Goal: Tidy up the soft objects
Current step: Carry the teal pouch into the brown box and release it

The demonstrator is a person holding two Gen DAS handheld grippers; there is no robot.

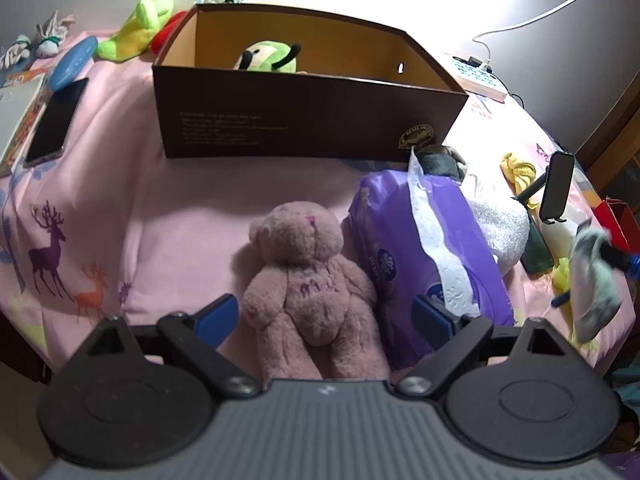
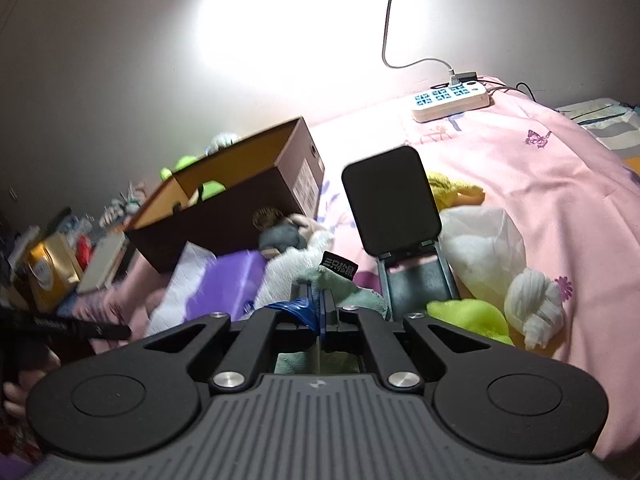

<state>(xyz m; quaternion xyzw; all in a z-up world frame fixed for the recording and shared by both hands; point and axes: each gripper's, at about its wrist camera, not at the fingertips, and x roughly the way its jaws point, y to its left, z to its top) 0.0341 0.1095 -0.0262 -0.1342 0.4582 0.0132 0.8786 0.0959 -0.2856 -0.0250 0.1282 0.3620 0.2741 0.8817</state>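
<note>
Pink fleece bedspread [image 1: 168,216] with little deer on it, and soft stuff scattered all over. The brown cardboard box [image 1: 304,120] sits at the top middle of the left wrist view with one green plush toy [image 1: 268,58] already inside, so I'd say the sorting is underway but nowhere near done.

The right gripper [image 2: 318,300] has its fingers pinched fully together on a pale green-grey cloth [image 2: 340,284] with a black label. You can see that cloth dangling at the far right of the left wrist view, clear of the bed. The left gripper [image 1: 326,314] has its fingers spread wide with nothing in them, hovering over the pink teddy bear [image 1: 308,276], which lies face up in the lower middle of that frame, one finger on either side of its body. It isn't touching the bear as far as I can tell.

Still loose: a purple tissue pack [image 1: 424,248] just right of the bear, a white fluffy thing [image 1: 500,224] beside that, a yellow cloth [image 1: 518,170] at the right, and a lime-green plush [image 1: 136,28] at the upper left behind the box. A black phone stand [image 2: 390,200] is in the middle of the right wrist view.

My guess: the cloth needs carrying up and left over the stand and tissue pack, then dropping inside the box's walls. Meanwhile the left fingers need to come down and close on the bear's middle.
</note>
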